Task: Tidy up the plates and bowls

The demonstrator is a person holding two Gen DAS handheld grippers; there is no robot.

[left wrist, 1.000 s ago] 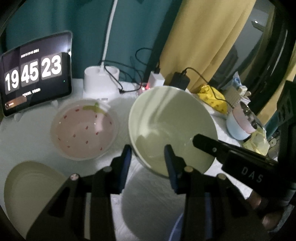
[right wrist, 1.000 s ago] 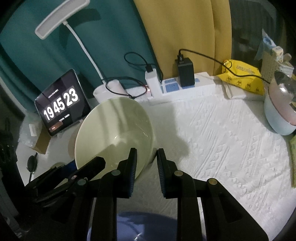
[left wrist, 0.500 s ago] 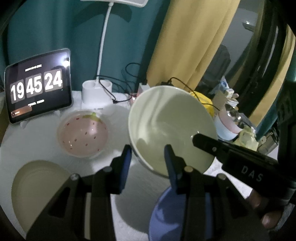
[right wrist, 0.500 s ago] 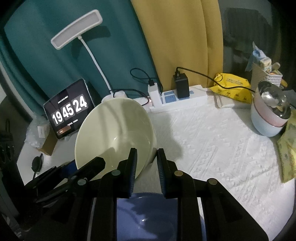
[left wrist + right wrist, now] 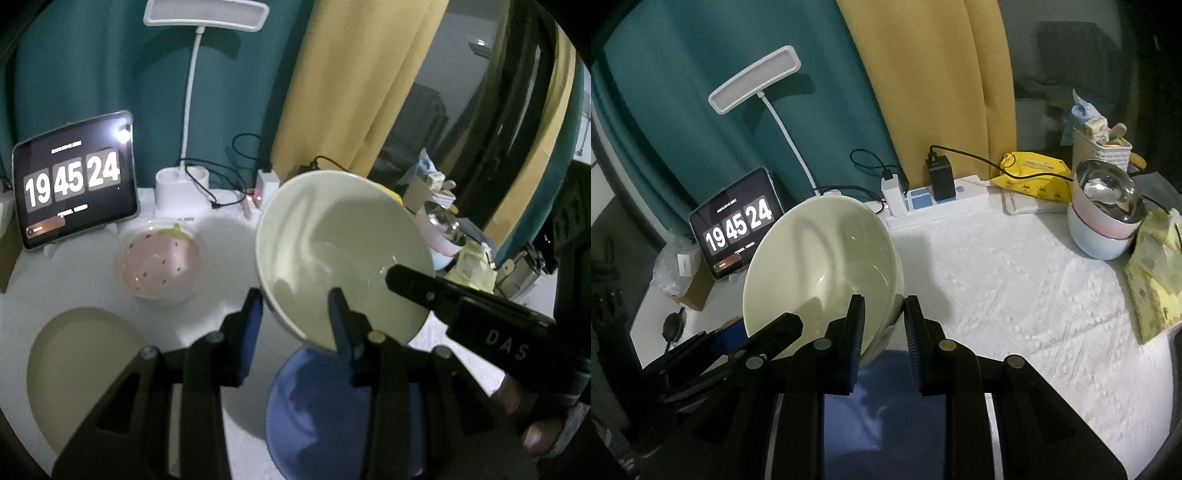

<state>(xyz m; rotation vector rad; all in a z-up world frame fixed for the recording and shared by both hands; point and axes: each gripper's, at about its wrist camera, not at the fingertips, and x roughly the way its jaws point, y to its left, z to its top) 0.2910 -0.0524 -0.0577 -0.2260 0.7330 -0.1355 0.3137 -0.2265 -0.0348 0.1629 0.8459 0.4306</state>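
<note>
A pale green bowl (image 5: pixel 340 251) is held tilted in the air by both grippers; it also shows in the right wrist view (image 5: pixel 820 266). My left gripper (image 5: pixel 295 310) is shut on its near rim. My right gripper (image 5: pixel 882 317) is shut on its right rim. A blue plate (image 5: pixel 321 417) lies on the white cloth right below the bowl; it also shows in the right wrist view (image 5: pixel 882 410). A pink strawberry bowl (image 5: pixel 159 258) sits further left. A cream plate (image 5: pixel 81 365) lies at the front left.
A tablet clock (image 5: pixel 74 181) and a white desk lamp (image 5: pixel 181 192) stand at the back left. A power strip (image 5: pixel 934 199) with chargers runs along the back. Stacked bowls with a metal one on top (image 5: pixel 1104 218) and yellow packets (image 5: pixel 1156 273) sit on the right.
Both grippers have lifted the green bowl higher and pulled back from the table. The blue plate beneath it has come into view.
</note>
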